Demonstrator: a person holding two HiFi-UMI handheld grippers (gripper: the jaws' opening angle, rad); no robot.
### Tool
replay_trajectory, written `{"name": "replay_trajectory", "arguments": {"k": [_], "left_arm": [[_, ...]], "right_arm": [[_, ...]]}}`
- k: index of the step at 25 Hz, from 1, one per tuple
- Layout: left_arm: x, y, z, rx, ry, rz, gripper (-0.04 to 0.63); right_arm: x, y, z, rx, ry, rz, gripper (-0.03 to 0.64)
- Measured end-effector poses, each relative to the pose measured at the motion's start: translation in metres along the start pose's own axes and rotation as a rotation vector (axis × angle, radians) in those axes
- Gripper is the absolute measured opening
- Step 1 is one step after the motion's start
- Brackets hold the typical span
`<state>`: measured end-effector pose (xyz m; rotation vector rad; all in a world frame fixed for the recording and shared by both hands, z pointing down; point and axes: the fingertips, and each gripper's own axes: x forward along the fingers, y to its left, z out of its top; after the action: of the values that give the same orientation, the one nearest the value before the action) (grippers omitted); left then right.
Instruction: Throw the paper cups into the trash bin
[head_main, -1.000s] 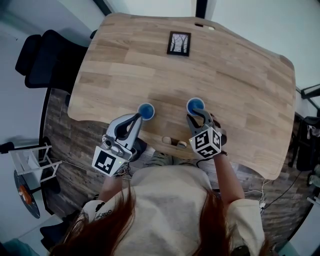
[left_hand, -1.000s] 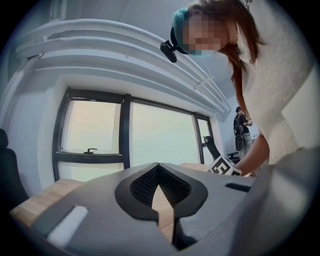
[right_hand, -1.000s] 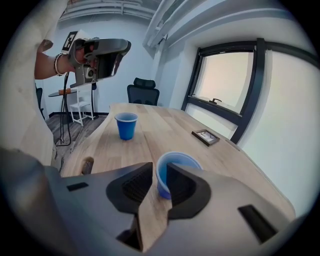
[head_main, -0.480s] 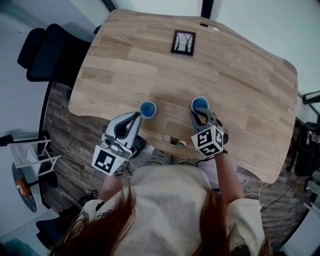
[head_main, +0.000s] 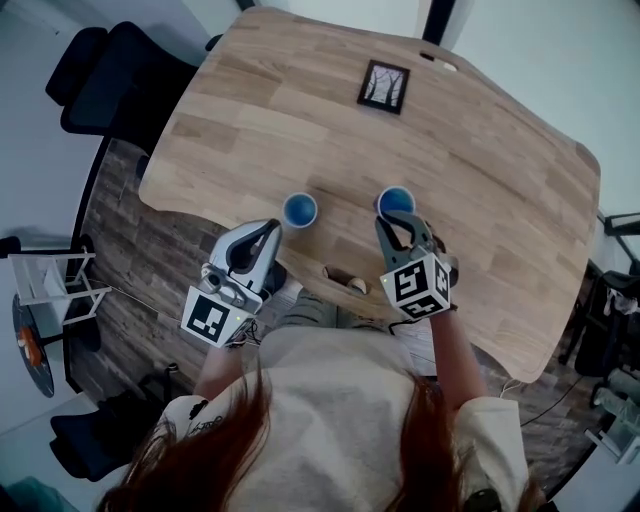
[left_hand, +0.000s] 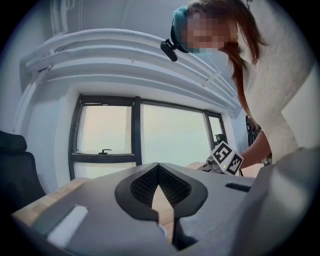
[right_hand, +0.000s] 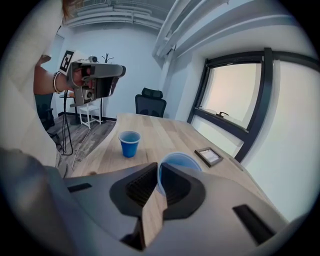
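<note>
Looking down from the head view, two blue paper cups stand apart near the front edge of the desk (head_main: 480, 200). The right tongs (head_main: 392, 220) sit on the near rim of the right cup (head_main: 397, 199). The left tongs (head_main: 271, 230) are just short of the left cup (head_main: 299, 210). No trash bin shows anywhere.

The left gripper view has its tongs pressed together on nothing, aimed at a window (left_hand: 170, 135).

In the right gripper view the tongs have just been closing and pinch the right cup's thin wall at the rim. Such a narrow hold may buckle the paper, or let the cup swing and slip in carrying. The left tongs, shut so close by, could topple their cup unless they part first.
</note>
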<state>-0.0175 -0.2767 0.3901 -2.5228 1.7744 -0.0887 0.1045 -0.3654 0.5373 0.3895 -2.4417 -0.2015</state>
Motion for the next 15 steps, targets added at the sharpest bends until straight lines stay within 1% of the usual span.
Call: {"name": "replay_trajectory", "arguments": {"k": [5,8,12,15], "left_arm": [[-0.012,0.004,0.0,0.004,0.005,0.019,0.003],[-0.022,0.013,-0.001,0.012,0.004,0.023,0.003],[-0.035,0.026,0.0,0.025,-0.005,-0.002,0.003],[-0.044,0.035,-0.002,0.026,-0.005,-0.019,0.003]], "right_arm": [[0.003,0.007,0.026,-0.061,-0.035,0.025,0.034],[0.005,0.014,0.042,-0.075,-0.048,0.024,0.034],[0.01,0.025,0.06,-0.069,-0.059,0.016,0.034],[0.015,0.035,0.071,-0.09,-0.057,-0.002,0.034]]}}
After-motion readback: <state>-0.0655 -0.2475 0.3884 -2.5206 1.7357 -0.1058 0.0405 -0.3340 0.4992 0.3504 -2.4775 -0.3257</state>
